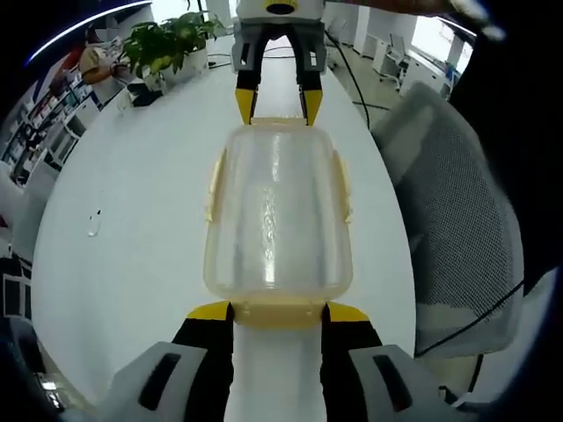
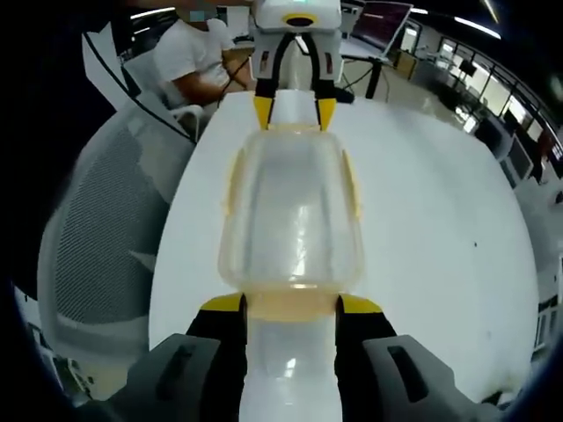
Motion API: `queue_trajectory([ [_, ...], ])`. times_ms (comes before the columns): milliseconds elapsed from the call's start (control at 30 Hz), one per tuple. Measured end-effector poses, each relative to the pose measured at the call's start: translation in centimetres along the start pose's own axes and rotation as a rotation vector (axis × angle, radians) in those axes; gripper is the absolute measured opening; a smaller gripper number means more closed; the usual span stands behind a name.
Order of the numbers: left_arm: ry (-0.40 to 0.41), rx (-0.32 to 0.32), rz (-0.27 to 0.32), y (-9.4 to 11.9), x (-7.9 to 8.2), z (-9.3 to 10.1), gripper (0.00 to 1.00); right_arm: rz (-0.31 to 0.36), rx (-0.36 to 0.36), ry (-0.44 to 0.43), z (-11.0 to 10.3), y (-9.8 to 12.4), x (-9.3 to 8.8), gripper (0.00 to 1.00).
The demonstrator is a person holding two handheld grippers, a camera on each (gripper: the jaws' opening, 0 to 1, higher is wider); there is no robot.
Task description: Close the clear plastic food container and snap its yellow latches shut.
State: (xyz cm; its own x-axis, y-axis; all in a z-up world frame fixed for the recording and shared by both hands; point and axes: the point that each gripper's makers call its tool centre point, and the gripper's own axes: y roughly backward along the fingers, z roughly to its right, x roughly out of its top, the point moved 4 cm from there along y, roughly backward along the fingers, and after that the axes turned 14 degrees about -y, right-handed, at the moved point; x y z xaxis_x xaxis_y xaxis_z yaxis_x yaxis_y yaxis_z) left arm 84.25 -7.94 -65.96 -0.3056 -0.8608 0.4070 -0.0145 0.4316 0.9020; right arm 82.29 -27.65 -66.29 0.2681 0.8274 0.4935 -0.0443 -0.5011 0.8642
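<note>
Clear plastic, the food container (image 1: 278,215) lies on the white table (image 1: 132,237) directly between my 2 grippers, its long axis running from one to the other. My left gripper (image 1: 278,312) has its jaws spread wide at one short end, tips flanking the yellow end latch (image 1: 278,312); my right gripper (image 2: 290,306) stands the same way at the opposite end latch (image 2: 290,303). Neither has hold of anything. Both are equally near. Its lid looks seated, and I see nothing inside. Side latches (image 1: 212,185) lie against the long walls; whether snapped, I cannot tell.
</note>
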Motion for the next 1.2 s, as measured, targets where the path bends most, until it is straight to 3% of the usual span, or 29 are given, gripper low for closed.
queue_trajectory([
  [667,-0.009,0.008,0.036,-2.8,3.4,-2.1,0.32,-0.062,-0.026,-0.015,2.1,1.5,-4.1,0.35],
  [1200,-0.006,0.014,0.049,-4.9,5.2,-2.9,0.32,-0.112,-0.035,-0.019,3.2,2.0,-6.4,0.36],
])
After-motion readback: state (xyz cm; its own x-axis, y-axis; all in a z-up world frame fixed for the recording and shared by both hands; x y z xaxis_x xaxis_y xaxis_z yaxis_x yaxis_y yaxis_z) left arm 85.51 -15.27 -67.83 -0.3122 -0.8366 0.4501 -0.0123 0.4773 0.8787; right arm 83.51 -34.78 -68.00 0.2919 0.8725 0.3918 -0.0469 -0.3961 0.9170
